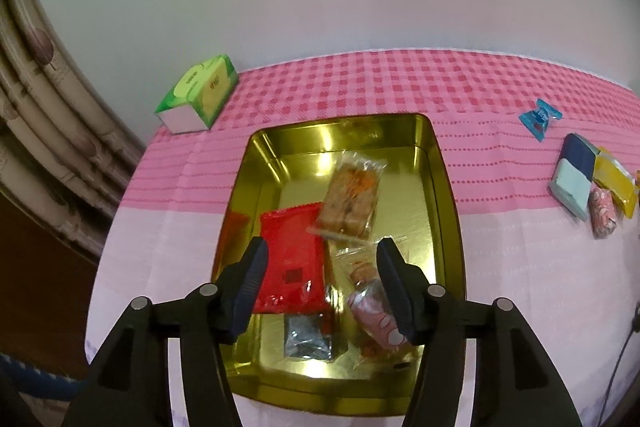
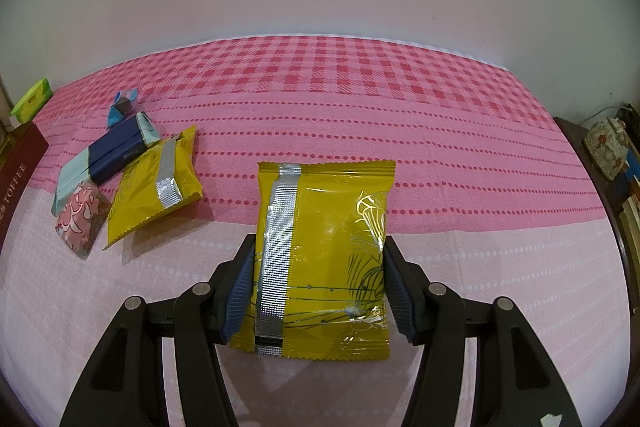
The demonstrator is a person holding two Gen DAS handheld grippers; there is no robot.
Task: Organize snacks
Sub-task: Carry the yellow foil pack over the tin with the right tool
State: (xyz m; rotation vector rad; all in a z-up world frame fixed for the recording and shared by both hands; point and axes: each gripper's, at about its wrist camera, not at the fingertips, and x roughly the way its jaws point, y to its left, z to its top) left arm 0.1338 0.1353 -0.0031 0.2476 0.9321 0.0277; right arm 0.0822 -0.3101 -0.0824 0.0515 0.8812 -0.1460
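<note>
My left gripper [image 1: 322, 247] is open and empty, hovering above the gold tin [image 1: 436, 163]. In the tin lie a red packet [image 1: 290, 259], a clear-wrapped pastry [image 1: 352, 201], a silver packet [image 1: 306, 337] and a pink patterned packet [image 1: 372, 311]. My right gripper [image 2: 318, 249] is shut on a yellow snack packet [image 2: 324, 259], held flat between the fingers above the cloth. On the cloth to the left lie a second yellow packet [image 2: 154, 183], a navy and light-blue packet [image 2: 104, 159], a pink floral packet [image 2: 82, 221] and a blue candy [image 2: 122, 109].
A green tissue box [image 1: 200, 93] stands at the table's back left. The tin's dark red lid [image 2: 16, 171] shows at the left edge of the right wrist view. A pink checked cloth [image 2: 360, 95] covers the table. A wall runs behind; a side shelf [image 2: 608, 151] stands right.
</note>
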